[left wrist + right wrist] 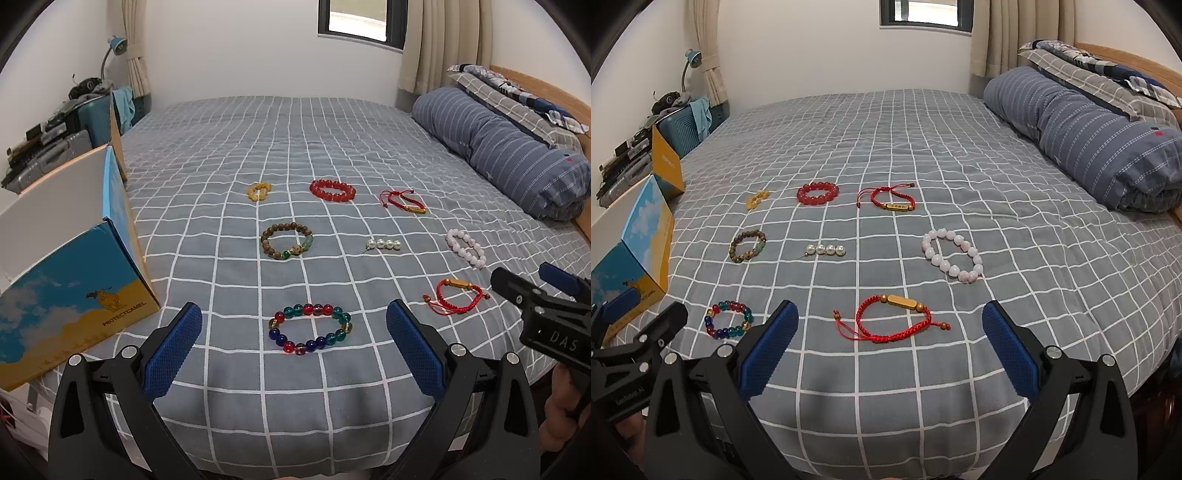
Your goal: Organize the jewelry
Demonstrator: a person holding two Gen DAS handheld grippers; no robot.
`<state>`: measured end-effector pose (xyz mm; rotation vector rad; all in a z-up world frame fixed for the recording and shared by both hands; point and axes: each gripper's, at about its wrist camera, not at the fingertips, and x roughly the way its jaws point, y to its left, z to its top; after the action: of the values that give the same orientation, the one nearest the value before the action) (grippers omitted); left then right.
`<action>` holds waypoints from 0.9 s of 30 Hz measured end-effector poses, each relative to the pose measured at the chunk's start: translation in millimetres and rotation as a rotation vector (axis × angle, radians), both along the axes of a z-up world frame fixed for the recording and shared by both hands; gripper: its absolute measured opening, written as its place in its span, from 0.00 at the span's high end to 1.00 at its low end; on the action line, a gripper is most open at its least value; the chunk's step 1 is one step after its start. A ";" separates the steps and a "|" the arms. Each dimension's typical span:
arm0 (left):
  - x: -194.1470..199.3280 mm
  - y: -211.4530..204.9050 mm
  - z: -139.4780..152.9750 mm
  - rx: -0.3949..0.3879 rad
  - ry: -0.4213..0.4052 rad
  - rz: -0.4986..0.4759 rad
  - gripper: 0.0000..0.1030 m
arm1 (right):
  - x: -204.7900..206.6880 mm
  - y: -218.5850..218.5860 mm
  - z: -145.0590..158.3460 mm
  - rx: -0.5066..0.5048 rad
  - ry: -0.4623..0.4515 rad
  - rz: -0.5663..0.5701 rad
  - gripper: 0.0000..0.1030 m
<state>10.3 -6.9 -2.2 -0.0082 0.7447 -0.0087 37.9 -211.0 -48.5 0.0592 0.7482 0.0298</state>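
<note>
1. The task is at its start, in my judgement: all eight pieces of jewelry lie spread on the bed (332,406), and none is inside the open box (74,295) that stands at the left edge of the bed.
2. The left gripper (294,354) is wide open and holds nothing. It hangs above the near edge of the bed, with the multicolour bead bracelet (310,329) just ahead, between the two blue pads.
3. The right gripper (890,350) is also wide open and empty. The red cord bracelet (892,319) with a gold bar lies just in front of it, between its fingers.
4. Farther away lie the brown bead bracelet (286,242), the pearl piece (383,244), the pink bead bracelet (952,255), the red bead bracelet (332,190), a second red cord bracelet (892,199) and a small yellow piece (259,191), all apart from one another.
5. The step in hand seems to be the approach to the first pick, each gripper aimed at its nearest bracelet.
6. The next move likely calls for lowering a gripper until the pads pass on both sides of one strand, then closing gently. The cover is soft, so the pads may catch the cloth; round beads may also roll out.
7. The box looks the probable place for them, nearer to the left gripper.
</note>
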 end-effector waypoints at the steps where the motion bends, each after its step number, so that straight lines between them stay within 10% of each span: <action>1: 0.9 0.6 -0.3 0.000 0.001 0.000 0.05 | 0.5 0.3 0.9 0.000 0.002 0.000 0.07; 27: 4.6 7.9 -1.2 -0.013 0.021 0.027 0.05 | 3.6 -0.8 -1.7 0.009 0.013 -0.017 0.07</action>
<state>14.9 1.0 -3.4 -0.0311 0.7658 0.0121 41.6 -211.8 -50.2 0.0742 0.7601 0.0164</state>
